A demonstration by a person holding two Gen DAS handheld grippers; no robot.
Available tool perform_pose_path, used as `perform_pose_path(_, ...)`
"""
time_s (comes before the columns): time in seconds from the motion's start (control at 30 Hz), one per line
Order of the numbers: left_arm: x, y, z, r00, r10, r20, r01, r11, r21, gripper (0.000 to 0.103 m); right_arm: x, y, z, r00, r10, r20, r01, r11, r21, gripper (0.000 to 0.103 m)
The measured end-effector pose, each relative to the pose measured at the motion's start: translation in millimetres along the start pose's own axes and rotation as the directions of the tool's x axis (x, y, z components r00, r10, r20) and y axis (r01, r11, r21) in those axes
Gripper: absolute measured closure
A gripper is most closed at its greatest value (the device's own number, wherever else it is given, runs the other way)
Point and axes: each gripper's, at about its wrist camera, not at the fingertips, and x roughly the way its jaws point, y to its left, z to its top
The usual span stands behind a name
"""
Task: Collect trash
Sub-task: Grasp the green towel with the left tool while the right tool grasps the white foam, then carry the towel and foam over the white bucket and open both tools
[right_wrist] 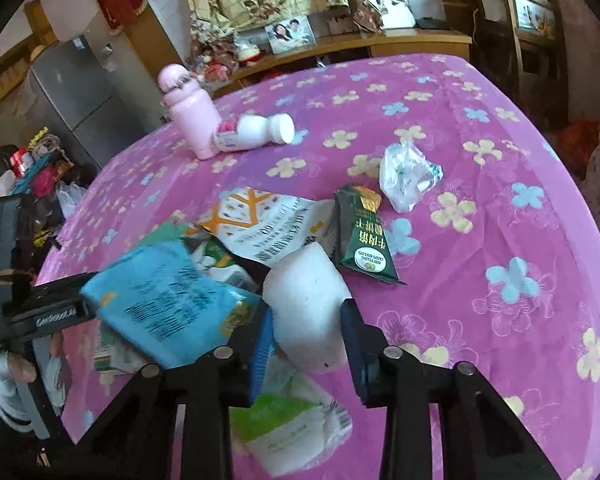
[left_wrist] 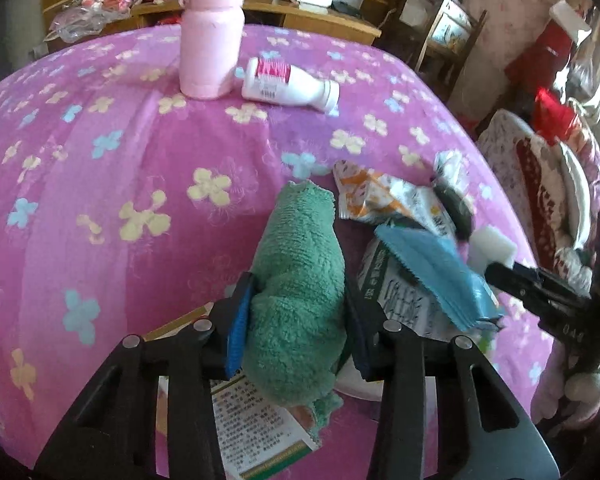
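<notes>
The setting is a lived-in home room, indicated by a pink floral cloth [right_wrist: 460,208] covering the table, a grey refrigerator [right_wrist: 72,92], framed family photographs [right_wrist: 290,34] on a cluttered wooden sideboard [right_wrist: 380,44], and a wooden chair [left_wrist: 440,20].

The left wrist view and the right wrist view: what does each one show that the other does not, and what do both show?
Only the left wrist view shows the green towel, held in the left gripper, jaws closed on it.

Only the right wrist view shows the dark green biscuit packet and the crumpled clear wrapper.

Both show the pink bottle upright, the white bottle lying beside it, the blue packet and the white foam block, which sits between the right gripper's jaws.
</notes>
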Motion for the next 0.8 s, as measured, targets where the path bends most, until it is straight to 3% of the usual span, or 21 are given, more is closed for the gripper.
perform_pose_path(0.27, -59.3, -13.5, 7.2, 0.991, 0.033, 0.132, -0.036, 0.999, 0.021, 0.064, -53.4, 18.7, -11.4, 0.998, -0.008, 0.066, 0.013, 0.997, -0.073, 0.071)
perform_pose_path(0.53, -88.4, -55.0, -1.3, 0.982, 0.011, 0.189, -0.025, 0.997, 0.074, 0.064, -86.0, 25.1, -31.1, 0.996, -0.026, 0.085, 0.035, 0.994, -0.105, 0.071)
perform_pose_path(0.8, -90.9, -111.2, -14.1, 0.979, -0.020, 0.204, -0.014, 0.987, 0.162, 0.064, -117.4, 13.5, -48.6, 0.991, -0.068, 0.120, 0.079, 0.993, -0.093, 0.070)
